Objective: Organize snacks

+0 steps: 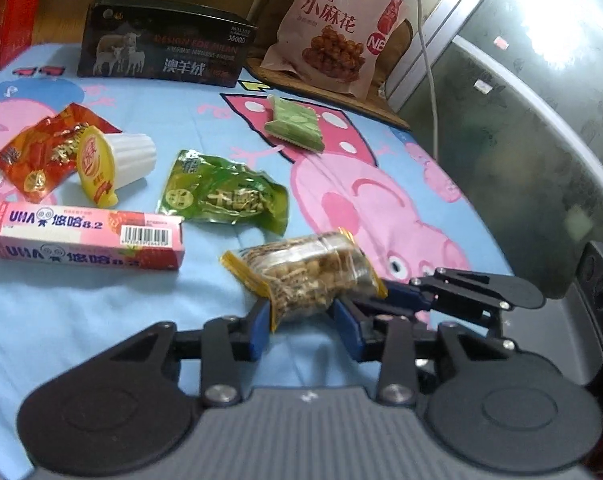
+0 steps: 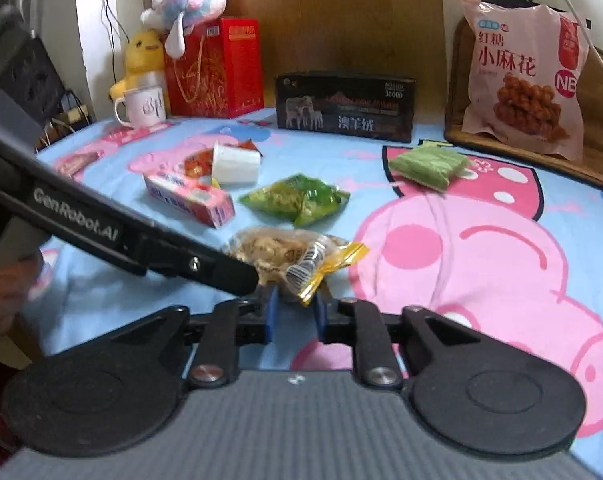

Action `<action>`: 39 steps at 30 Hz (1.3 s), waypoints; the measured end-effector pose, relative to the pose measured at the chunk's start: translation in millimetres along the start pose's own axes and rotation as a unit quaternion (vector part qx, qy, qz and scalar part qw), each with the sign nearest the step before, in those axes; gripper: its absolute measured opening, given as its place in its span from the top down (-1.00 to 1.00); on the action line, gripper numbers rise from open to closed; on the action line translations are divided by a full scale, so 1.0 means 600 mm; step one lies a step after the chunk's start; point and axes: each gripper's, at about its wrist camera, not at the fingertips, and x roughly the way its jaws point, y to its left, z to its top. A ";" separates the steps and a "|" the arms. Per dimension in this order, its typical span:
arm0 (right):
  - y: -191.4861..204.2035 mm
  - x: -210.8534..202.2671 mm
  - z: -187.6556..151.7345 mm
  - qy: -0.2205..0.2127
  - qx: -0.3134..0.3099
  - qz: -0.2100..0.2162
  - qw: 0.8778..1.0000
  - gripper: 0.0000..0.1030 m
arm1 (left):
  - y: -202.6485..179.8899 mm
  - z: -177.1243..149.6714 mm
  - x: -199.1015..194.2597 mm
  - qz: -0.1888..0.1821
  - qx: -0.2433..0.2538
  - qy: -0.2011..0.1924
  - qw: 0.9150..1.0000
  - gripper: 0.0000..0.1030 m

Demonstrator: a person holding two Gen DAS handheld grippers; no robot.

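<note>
A clear snack packet with yellow ends (image 1: 309, 272) (image 2: 289, 256) lies on the blue cartoon-pig sheet (image 1: 101, 320). My left gripper (image 1: 301, 320) is shut on its near end. My right gripper (image 2: 295, 312) is shut on the same packet from the other side; its black arm also shows in the left wrist view (image 1: 453, 292). Other snacks lie beyond: a pink UHA box (image 1: 85, 236), a green vacuum packet (image 1: 225, 192), a light green packet (image 1: 295, 124), a jelly cup (image 1: 113, 164) and a red packet (image 1: 41, 152).
A dark box (image 1: 165, 44) and a large pink snack bag (image 1: 337, 28) on a wooden stand are at the back. A red gift bag (image 2: 213, 68), plush toys (image 2: 189, 0) and a white mug (image 2: 143, 106) stand far left. A grey wall (image 1: 521, 140) is on the right.
</note>
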 end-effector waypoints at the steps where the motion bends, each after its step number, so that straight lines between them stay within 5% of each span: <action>1: -0.002 -0.008 0.008 -0.007 0.003 0.003 1.000 0.62 | 0.000 0.005 -0.006 -0.007 -0.001 -0.001 1.000 0.33; 7: -0.031 -0.030 0.083 -0.066 0.028 0.035 0.997 0.63 | -0.011 0.070 -0.033 -0.039 0.015 -0.021 0.999 0.33; 12: -0.036 0.016 0.160 -0.094 0.021 0.056 0.994 0.91 | 0.002 0.156 -0.043 -0.052 0.024 -0.053 0.997 0.51; 17: -0.072 0.079 0.216 -0.106 0.039 0.051 0.992 0.90 | 0.058 0.219 -0.029 -0.045 -0.020 -0.073 0.996 0.50; 21: -0.107 0.099 0.212 -0.095 0.064 0.029 0.993 0.78 | 0.112 0.232 -0.015 -0.023 -0.045 -0.065 0.997 0.35; 25: -0.123 0.102 0.179 -0.053 0.073 0.043 0.995 0.18 | 0.133 0.224 0.007 -0.019 -0.049 -0.024 0.998 0.21; 29: -0.120 0.098 0.142 -0.021 0.061 0.062 0.996 0.01 | 0.119 0.204 0.036 -0.044 -0.036 0.021 0.998 -0.03; 32: -0.124 0.115 0.135 -0.010 0.071 0.069 0.995 -0.26 | 0.105 0.195 0.054 -0.008 -0.020 0.025 0.999 -0.27; 38: -0.139 0.177 0.127 0.026 0.124 0.108 0.986 -0.24 | 0.108 0.181 0.043 0.009 -0.043 0.012 0.999 -0.16; 39: -0.141 0.177 0.124 0.022 0.132 0.121 0.984 -0.02 | 0.110 0.180 0.040 0.002 -0.046 0.012 0.999 -0.16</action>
